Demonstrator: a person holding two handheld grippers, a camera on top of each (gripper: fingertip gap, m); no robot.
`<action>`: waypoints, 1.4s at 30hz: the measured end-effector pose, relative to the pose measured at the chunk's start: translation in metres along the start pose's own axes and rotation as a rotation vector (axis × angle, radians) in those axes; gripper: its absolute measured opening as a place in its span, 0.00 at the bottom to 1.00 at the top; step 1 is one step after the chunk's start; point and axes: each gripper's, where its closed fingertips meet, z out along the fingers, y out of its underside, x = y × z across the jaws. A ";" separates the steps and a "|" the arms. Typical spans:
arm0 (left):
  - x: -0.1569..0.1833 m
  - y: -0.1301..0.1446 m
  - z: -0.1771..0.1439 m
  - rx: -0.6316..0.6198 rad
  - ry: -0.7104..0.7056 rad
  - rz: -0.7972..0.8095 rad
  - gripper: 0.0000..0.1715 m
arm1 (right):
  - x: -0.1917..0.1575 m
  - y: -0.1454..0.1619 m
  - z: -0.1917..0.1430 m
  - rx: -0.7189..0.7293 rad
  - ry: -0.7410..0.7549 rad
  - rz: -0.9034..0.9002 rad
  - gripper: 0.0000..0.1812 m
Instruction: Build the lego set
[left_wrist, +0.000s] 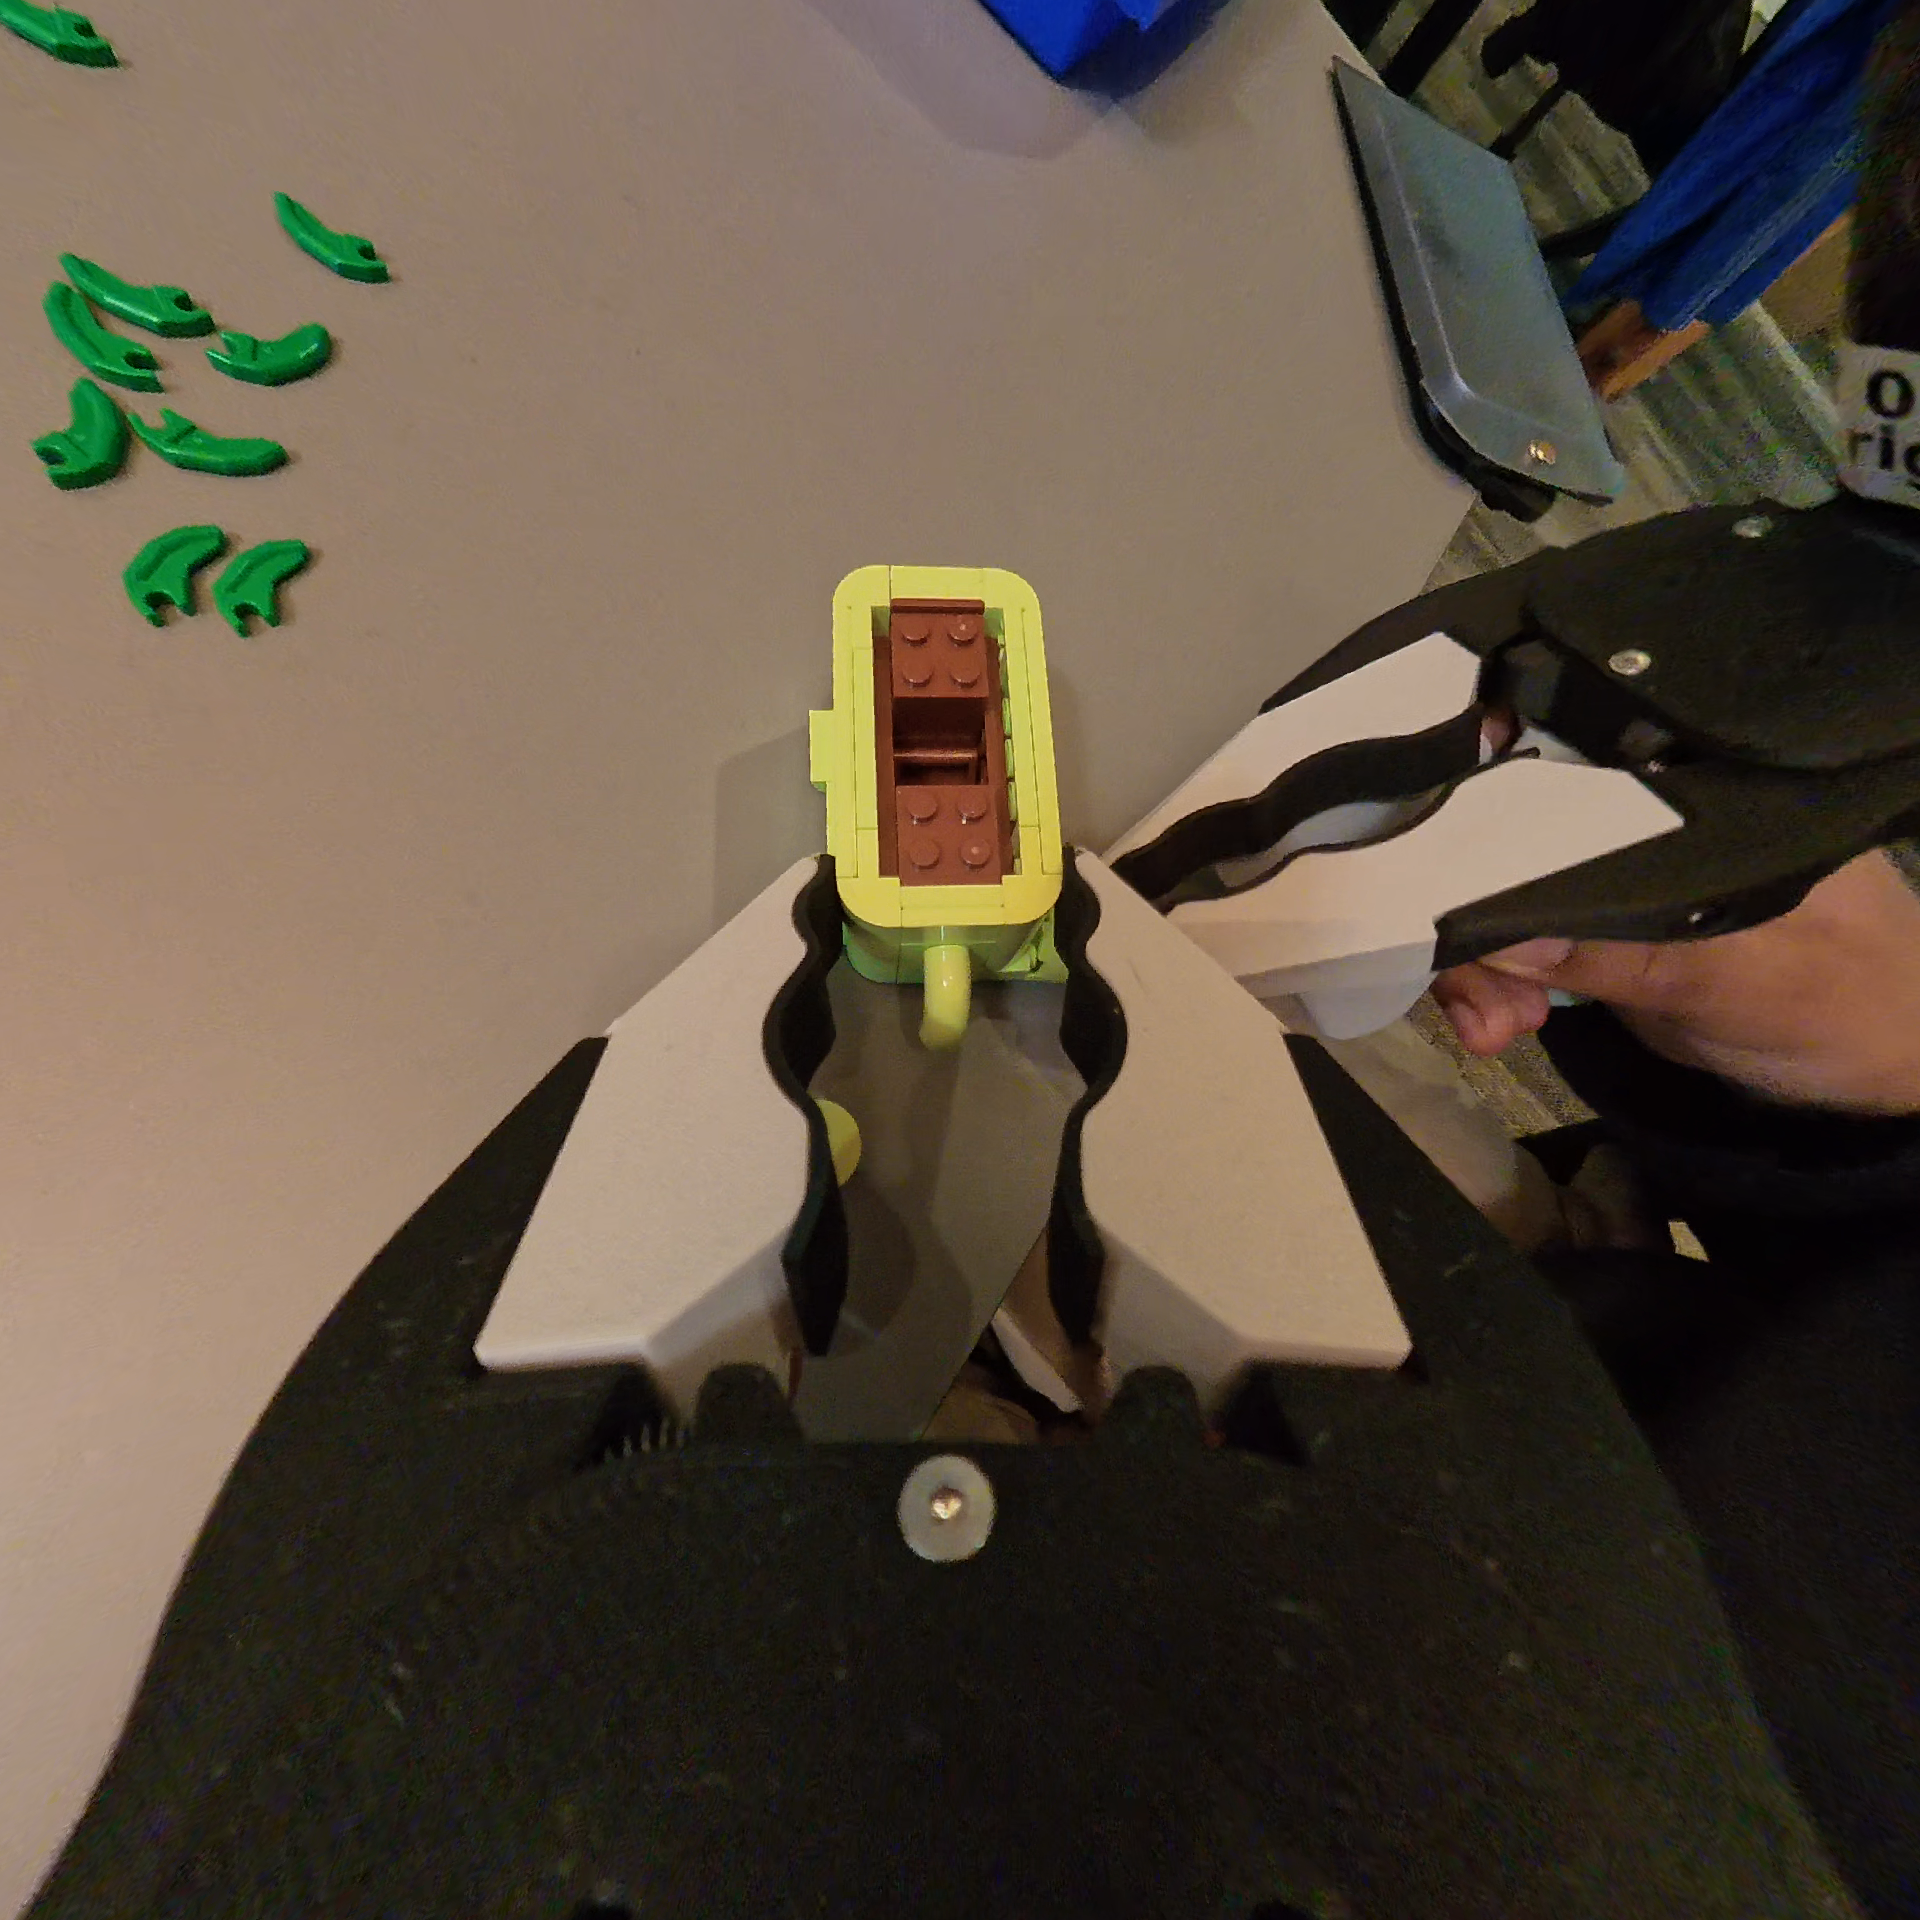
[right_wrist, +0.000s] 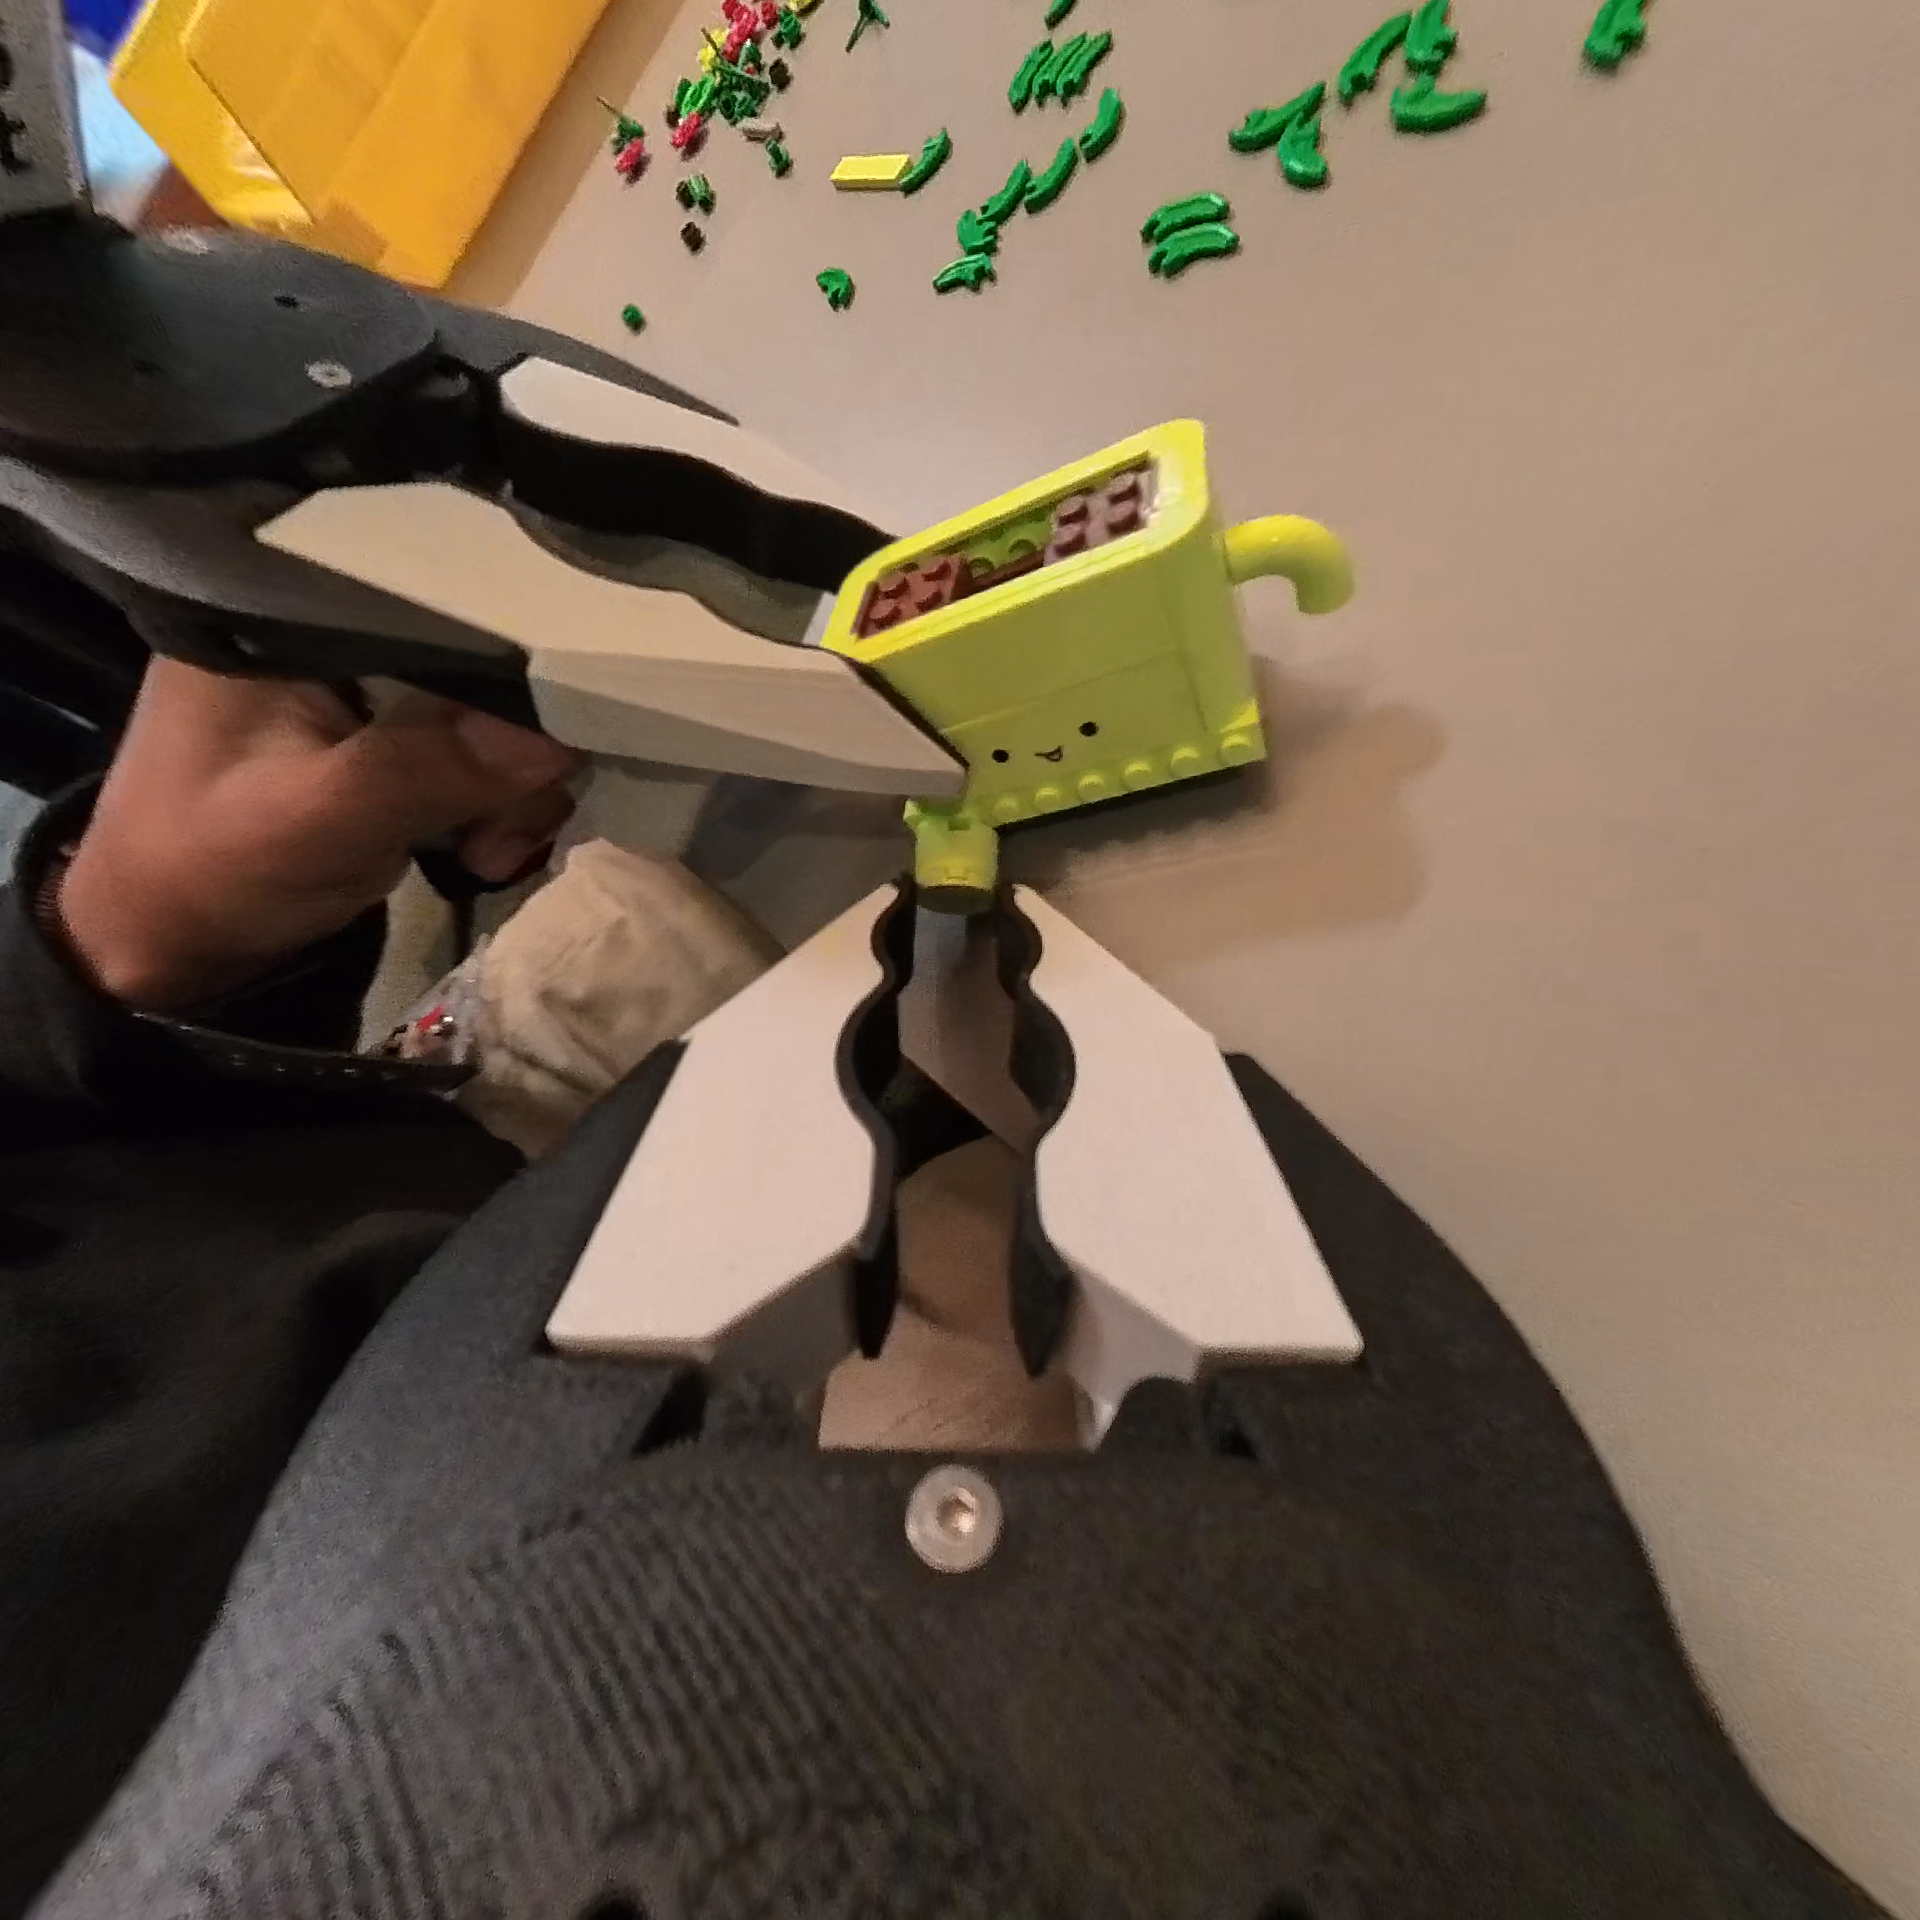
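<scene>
Our left tongs (left_wrist: 940, 904) pinch the lime pot (left_wrist: 940, 748), body built, brown plates seated inside. Our right tongs (right_wrist: 951, 899) pinch its small leg piece (right_wrist: 951, 857). Green leaves (right_wrist: 1190, 234) beyond both tongs on the counter (left_wrist: 520, 727) remain unattached.

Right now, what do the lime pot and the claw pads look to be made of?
Lime pot: hard moulded plastic, smooth and slightly glossy, with crisp studs and brick seams. Claw pads: black, matte, wavy-edged, probably rubber or foam; the look leaves that open. The left claw grips the pot.
</scene>
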 end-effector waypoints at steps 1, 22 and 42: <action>0.000 0.000 0.000 0.000 -0.002 0.009 0.25 | 0.000 0.000 0.000 -0.007 -0.021 0.023 0.08; -0.001 -0.005 0.001 0.071 0.068 -0.031 0.25 | 0.000 -0.003 -0.001 0.014 -0.200 0.199 0.08; -0.012 0.000 -0.007 0.039 0.182 -0.197 0.24 | 0.007 -0.019 0.004 0.035 -0.055 0.040 0.08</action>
